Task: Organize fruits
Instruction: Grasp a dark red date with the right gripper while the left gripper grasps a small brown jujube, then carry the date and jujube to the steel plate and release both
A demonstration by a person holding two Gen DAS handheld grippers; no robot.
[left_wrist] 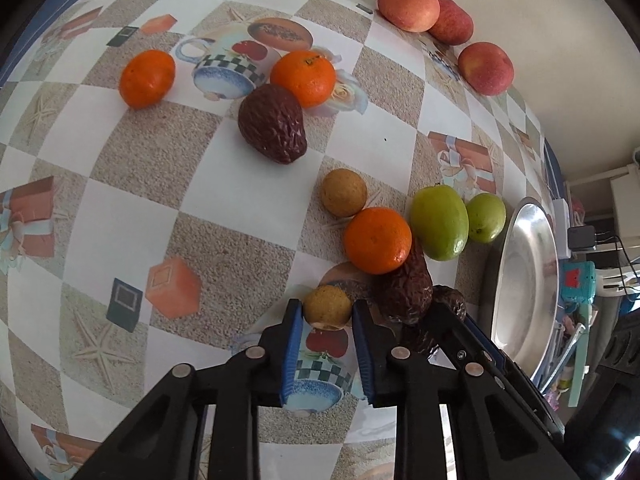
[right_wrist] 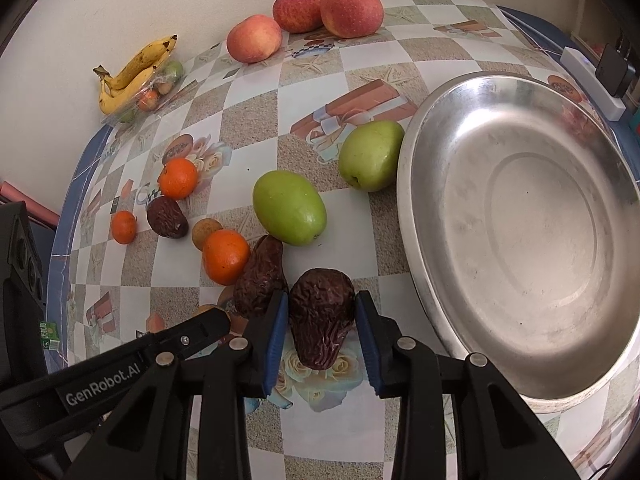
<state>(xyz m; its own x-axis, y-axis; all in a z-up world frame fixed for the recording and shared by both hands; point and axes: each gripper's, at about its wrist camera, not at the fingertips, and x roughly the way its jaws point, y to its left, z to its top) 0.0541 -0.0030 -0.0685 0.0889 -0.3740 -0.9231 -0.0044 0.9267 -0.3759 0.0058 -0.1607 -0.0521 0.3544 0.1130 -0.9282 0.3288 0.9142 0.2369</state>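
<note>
My left gripper [left_wrist: 326, 310] is shut on a small tan round fruit [left_wrist: 327, 305], its blue pads pressing both sides just above the tablecloth. My right gripper [right_wrist: 322, 300] is shut on a wrinkled dark brown fruit [right_wrist: 320, 320] that lies on the cloth. A second wrinkled brown fruit [right_wrist: 260, 276] lies against its left finger, with an orange [right_wrist: 226, 256] beside it. The two grippers stand side by side, almost touching. Two green fruits [right_wrist: 290, 208] [right_wrist: 370, 154] lie between them and the steel bowl [right_wrist: 424, 240], which holds nothing.
Three red apples [right_wrist: 352, 10] sit along the far wall. Bananas on a plastic bag of fruit [right_wrist: 136, 76] lie at the far left edge. Two more oranges [left_wrist: 147, 78] [left_wrist: 303, 78], a third brown fruit [left_wrist: 273, 123] and another tan fruit [left_wrist: 344, 193] are scattered on the checked tablecloth.
</note>
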